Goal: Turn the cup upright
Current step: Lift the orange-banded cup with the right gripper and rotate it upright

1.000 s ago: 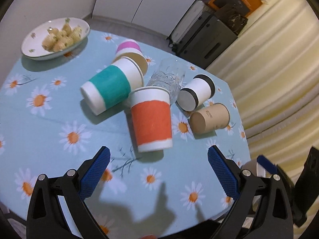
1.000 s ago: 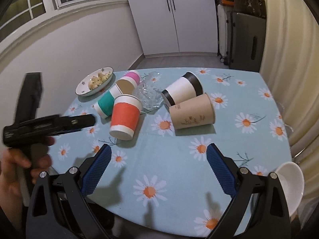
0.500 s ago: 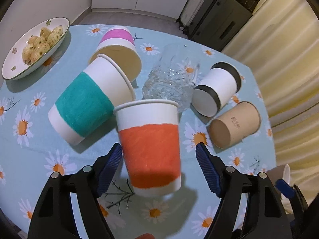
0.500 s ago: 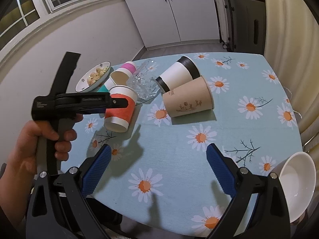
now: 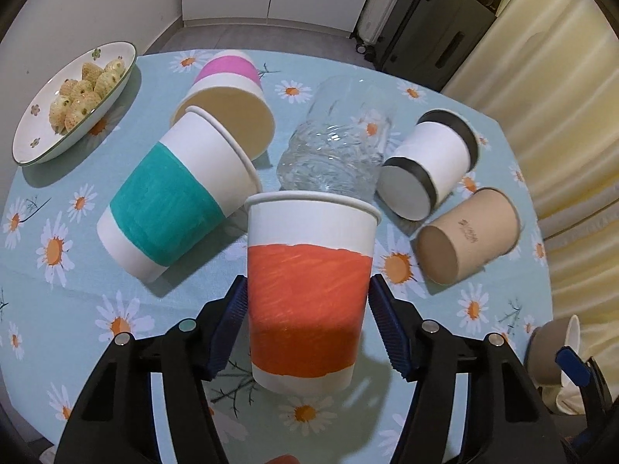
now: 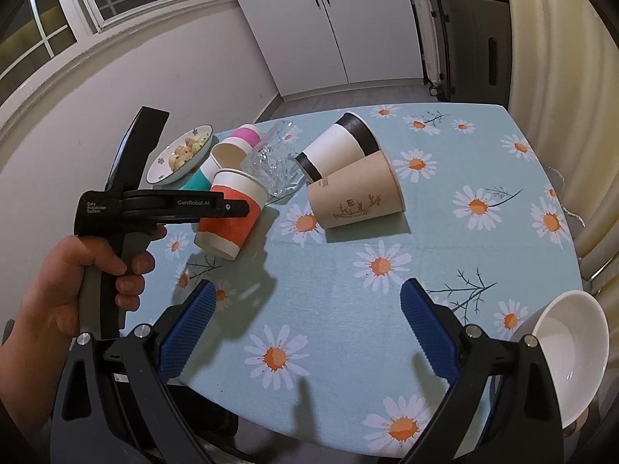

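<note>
The left claw (image 5: 307,326), spread wide a second ago, has advanced and now pinches the orange cup (image 5: 309,286) lying on the surface (image 6: 348,309), ready for righting, while the right claw (image 6: 305,328) hangs spread.

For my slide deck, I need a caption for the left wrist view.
Left gripper straddles the orange-banded cup among tipped cups on a daisy tablecloth.

Pretty bright, even indoor light from overhead, so both views are sharp. Soft shadows fall on the table (image 6: 348,309) just ahead of the right gripper (image 6: 305,328). Heavy fisheye bending and dark vignette at the corners.
</note>
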